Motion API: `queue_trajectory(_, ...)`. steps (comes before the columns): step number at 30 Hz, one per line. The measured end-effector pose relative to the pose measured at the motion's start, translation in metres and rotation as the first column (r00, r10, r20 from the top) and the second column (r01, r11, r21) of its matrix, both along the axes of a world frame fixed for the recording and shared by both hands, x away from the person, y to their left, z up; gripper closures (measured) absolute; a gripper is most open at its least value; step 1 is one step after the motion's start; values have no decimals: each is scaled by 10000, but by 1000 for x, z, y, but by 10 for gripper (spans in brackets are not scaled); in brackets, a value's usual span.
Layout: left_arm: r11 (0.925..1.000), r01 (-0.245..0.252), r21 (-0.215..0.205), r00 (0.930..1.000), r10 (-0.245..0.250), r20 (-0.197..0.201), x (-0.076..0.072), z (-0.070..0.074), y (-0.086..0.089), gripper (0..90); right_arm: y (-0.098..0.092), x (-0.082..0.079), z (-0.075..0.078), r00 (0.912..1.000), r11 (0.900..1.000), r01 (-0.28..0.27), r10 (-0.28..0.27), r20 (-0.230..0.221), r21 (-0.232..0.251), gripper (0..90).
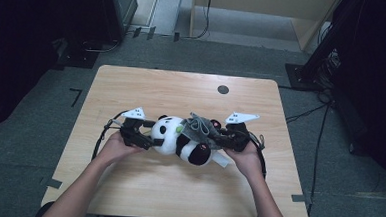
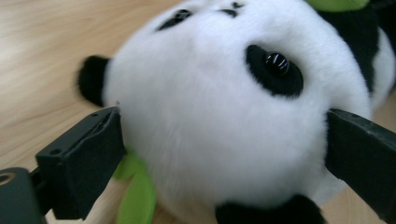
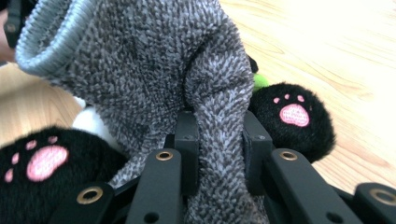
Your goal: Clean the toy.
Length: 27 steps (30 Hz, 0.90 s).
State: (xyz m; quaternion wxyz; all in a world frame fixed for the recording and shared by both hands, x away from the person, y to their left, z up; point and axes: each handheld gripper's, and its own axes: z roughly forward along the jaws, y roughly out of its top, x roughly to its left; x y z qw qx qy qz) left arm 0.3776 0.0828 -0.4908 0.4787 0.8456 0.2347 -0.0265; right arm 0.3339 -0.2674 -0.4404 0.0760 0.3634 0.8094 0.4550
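Forearms come in from the bottom of the high view, both hands meeting at a plush panda [image 1: 182,139] lying on its side near the middle of the table [image 1: 132,85]. Left of the panda, the left gripper [image 1: 146,142] stands with its jaws spread wide on either side of the white head; the left pad touches the fur, but I judge it straddling rather than squeezing. Draped over the panda's body is a grey knit sock [image 1: 201,127], cuff gaping. Right of the panda, the right gripper [image 1: 223,139] is clamped tight on a fold of that sock, between the two black feet.

Soft and light, the panda will likely squash under any pinch and roll on its round head, so the head wants a broad, gentle hold. The sock looks stretchy and clingy; its ribbed cuff seems the best purchase.

Pale wood grain covers the table, a dark round cap set beyond the panda. Grey carpet, cables and dark stands surround it.
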Motion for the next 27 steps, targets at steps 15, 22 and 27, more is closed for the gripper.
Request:
queue_trajectory(15,9931,-1160,148,9931,1162,-127,-14,5,0,320,7,5,11,9927,9954,957,-951,741,-47,751)
queue_trajectory(22,9774,-2091,316,9778,2085,231,-25,25,-3,390,17,-22,65,9682,9922,1197,-1245,2169,353,751)
queue_trajectory(27,9545,-2975,203,9547,2975,36,-22,25,9,404,46,-36,75,9635,9973,720,-725,2578,113,750)
